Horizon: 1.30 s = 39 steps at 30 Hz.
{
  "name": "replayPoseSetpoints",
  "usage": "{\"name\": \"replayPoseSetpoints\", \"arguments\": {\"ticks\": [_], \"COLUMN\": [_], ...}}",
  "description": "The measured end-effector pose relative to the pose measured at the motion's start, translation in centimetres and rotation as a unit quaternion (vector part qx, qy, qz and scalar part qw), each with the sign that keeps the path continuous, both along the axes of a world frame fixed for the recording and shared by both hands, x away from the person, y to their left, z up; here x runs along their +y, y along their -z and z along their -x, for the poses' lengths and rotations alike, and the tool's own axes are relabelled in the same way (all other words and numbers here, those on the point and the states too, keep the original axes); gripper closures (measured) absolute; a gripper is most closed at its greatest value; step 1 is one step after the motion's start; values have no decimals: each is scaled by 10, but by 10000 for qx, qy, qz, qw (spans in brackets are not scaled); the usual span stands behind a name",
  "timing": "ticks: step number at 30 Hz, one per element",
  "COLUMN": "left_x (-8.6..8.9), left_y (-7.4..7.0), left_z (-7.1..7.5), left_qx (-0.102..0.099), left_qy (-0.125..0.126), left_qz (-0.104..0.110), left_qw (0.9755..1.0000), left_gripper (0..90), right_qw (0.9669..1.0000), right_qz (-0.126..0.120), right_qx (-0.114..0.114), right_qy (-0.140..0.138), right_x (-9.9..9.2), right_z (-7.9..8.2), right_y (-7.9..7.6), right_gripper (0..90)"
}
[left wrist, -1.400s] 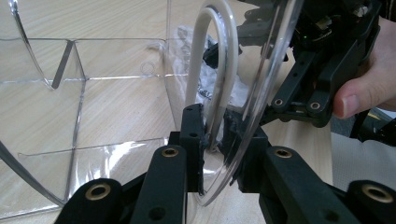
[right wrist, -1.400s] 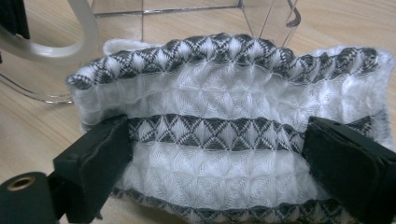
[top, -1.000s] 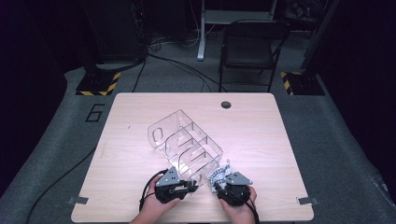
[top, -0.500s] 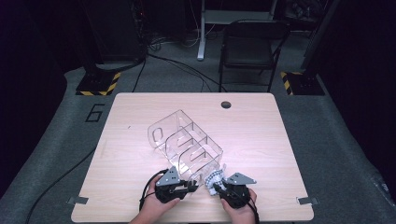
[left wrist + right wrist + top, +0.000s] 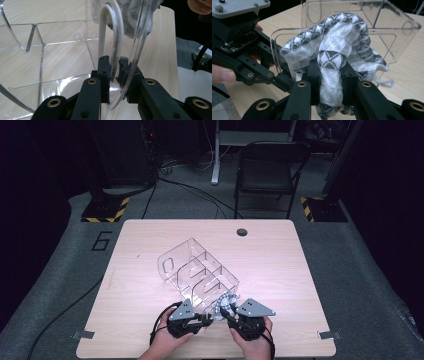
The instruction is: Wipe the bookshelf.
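Clamping left gripper (image 5: 204,319) on near end wall of clear acrylic organizer (image 5: 200,275), jaws pinched on the transparent panel (cream-edged handle cutout just above). Right gripper (image 5: 226,312) jaws having just closed, now tight on black-and-white knitted cloth (image 5: 332,57), bunched against the organizer's near wall. Organizer standing mid-desk (image 5: 280,265), nearer the front edge.

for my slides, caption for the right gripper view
Right gripper shut on a black-and-white cloth beside a clear acrylic organizer.
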<state>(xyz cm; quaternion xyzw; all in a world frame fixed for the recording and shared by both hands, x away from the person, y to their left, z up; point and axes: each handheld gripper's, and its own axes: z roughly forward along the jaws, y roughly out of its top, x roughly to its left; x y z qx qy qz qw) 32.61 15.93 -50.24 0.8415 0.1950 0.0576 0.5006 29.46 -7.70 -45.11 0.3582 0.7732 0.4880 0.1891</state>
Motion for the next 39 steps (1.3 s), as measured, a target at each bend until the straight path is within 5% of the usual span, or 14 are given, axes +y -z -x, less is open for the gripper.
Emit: {"name": "replayPoseSetpoints", "arguments": {"ticks": [5, 9, 12, 14, 20, 23, 28, 31, 35, 39], "left_x": [0, 0, 0, 0, -2, -2, -2, -4, -6, -8], "left_y": [0, 0, 0, 0, 0, 0, 0, 0, 0, 1], "left_z": [0, 0, 0, 0, 1, 0, 0, 1, 3, 5], "left_qx": [51, 35, 49, 33, -5, 34, 65, 7, 34, 92], "left_qy": [-15, 9, -3, -2, -26, 18, 8, 62, 16, -33], "left_qz": [51, 36, 51, 30, 37, 16, 59, 2, 36, 138], "left_qw": [10000, 10000, 10000, 10000, 10000, 10000, 10000, 10000, 10000, 9999], "left_gripper": [777, 776, 775, 775, 773, 773, 771, 769, 767, 757], "right_qw": [9986, 9931, 9927, 9944, 9998, 9999, 9975, 9922, 9922, 9960], "right_qz": [280, 564, 568, 585, -141, -126, 73, 339, 400, 198], "right_qx": [452, 1031, 1067, 885, 158, 36, 700, 1199, 1179, 868], "right_qy": [27, -30, -62, 28, 9, -16, -36, -60, 0, 83], "right_x": [3, 4, 3, 4, -2, -1, -3, -1, -1, -8], "right_z": [-10, -20, -22, -20, -9, -9, -20, -23, -23, -21], "right_y": [28, 57, 59, 45, -4, -2, 28, 55, 52, 31], "right_gripper": [741, 740, 740, 740, 738, 736, 734, 733, 732, 730]}}
